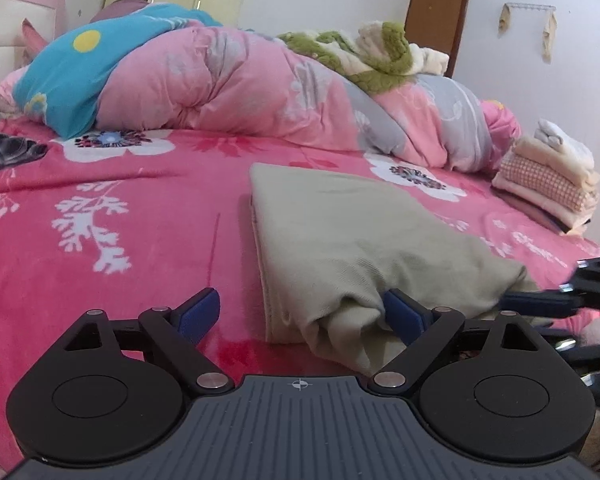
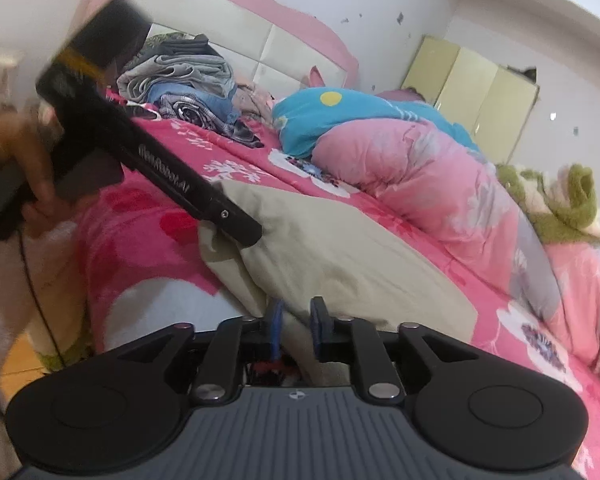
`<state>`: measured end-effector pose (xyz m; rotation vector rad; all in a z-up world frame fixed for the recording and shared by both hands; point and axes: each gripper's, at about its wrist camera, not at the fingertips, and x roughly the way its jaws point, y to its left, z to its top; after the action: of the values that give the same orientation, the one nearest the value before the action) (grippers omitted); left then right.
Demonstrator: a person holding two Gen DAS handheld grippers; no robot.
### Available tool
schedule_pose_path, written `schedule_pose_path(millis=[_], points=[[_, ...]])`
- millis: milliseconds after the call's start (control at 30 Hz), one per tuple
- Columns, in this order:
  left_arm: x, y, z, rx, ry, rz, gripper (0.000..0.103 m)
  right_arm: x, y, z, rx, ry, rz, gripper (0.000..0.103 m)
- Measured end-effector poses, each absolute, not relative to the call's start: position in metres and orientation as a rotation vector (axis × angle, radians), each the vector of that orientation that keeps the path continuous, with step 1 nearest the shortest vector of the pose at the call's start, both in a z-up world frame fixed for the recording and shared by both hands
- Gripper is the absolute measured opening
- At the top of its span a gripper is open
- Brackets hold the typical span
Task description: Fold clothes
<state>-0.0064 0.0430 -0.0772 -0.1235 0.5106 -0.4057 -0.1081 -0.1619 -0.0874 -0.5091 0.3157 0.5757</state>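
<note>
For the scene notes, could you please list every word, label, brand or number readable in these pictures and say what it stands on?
"...Robot.AI", blurred, its first letters unreadable: on the black finger of the left claw, right wrist view.
White lettering on the pink bedspread, left wrist view: too blurred to read.
Nothing else legible.

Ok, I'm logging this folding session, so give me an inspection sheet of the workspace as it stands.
Surface: bed with pink floral blanket.
Job's things: beige garment, folded, lying flat; folded stack at the far right.
Clutter: bunched pink duvet; green-and-cream fleece; unfolded clothes pile by the headboard.
Grippers: left hand-held gripper open, one pad against the garment's near end; right hand-held gripper narrowly open, garment edge between its pads.
Cables: thin black lead below the hand.
Surroundings: wardrobe, brown door.
</note>
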Motion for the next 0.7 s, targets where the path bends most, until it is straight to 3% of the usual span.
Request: schedule_pose_path(millis=[233,400,700], points=[[-0.008,0.049,-0.082,-0.167,0.511,-0.413,0.091,-0.109,-0.209,-0.038,-0.194,0.311,0.531,0.019],[-0.008,0.049,-0.086,-0.172,0.513,-0.425,0.093,-0.079,-0.214,-0.090,-0.213,0.481,0.403,0.018],[-0.009,0.053,-0.088,-0.184,0.506,-0.428,0.093,-0.094,-0.237,-0.031,-0.067,0.372,0.330,0.018]])
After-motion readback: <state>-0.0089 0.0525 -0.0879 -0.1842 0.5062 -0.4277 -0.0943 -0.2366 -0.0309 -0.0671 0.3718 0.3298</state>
